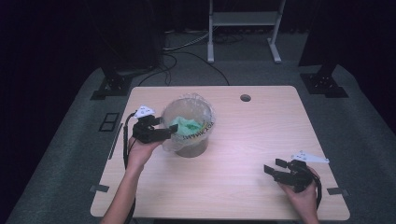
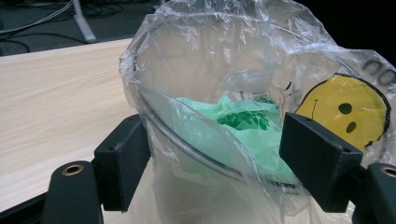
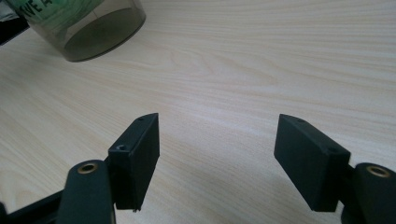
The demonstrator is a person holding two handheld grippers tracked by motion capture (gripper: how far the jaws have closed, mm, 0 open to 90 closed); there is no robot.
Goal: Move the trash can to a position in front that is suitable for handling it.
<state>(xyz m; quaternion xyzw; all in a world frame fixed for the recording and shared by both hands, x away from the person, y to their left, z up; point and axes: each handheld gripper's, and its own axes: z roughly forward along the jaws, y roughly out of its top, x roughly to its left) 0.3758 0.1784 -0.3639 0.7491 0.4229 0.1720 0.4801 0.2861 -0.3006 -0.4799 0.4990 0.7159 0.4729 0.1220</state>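
Observation:
A small clear grey bin [image 1: 192,144] stands left of the middle of the wooden table [image 1: 261,126]. It is lined with a crinkled clear plastic bag [image 2: 210,56] that bears a yellow smiley face [image 2: 348,109]. A green bag [image 2: 233,123] lies bunched inside it. My left gripper [image 1: 170,133] is at the bin's left rim. Its jaws stand wide apart on either side of the rim and the liner's edge [image 2: 187,140], and its pads do not press on them. My right gripper [image 1: 273,167] rests near the table's front right, open over bare wood [image 3: 217,84], with the bin's base [image 3: 93,32] far off.
A round cable hole [image 1: 245,98] sits near the table's far edge. Beyond the table stand a white frame [image 1: 243,18] and black stand bases [image 1: 112,84] on the grey floor, with cables lying there.

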